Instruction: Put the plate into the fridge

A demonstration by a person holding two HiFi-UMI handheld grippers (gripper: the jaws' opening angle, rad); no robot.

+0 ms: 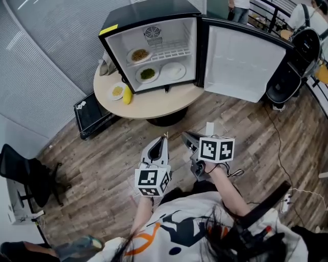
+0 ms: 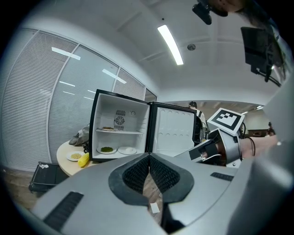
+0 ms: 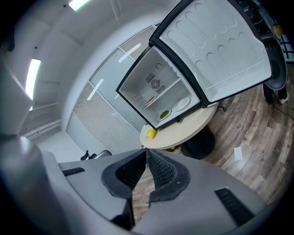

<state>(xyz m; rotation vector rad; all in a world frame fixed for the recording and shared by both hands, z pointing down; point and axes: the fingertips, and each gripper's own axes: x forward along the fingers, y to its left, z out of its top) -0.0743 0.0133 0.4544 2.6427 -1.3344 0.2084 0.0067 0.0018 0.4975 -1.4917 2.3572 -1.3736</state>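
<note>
A: Gripping anything with left gripper point(image 1: 165, 137) or right gripper point(image 1: 185, 135)?
B: Pinching fully together on nothing, both.
A: And finding the plate point(image 1: 117, 91) where?
B: Lying on table point(image 1: 164, 105) beside corn point(image 1: 127, 95), just outside open fridge point(image 1: 148, 13).

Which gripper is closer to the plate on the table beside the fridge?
Left. The left gripper hangs over the floor, short of the plate; the right gripper is farther right.

person top-rt point(image 1: 302, 13) cut by edge | chair point(image 1: 20, 169) cut at left | grey bundle point(image 1: 106, 65) half behind fridge point(image 1: 154, 15) | plate point(image 1: 113, 96) food too small to ID
</note>
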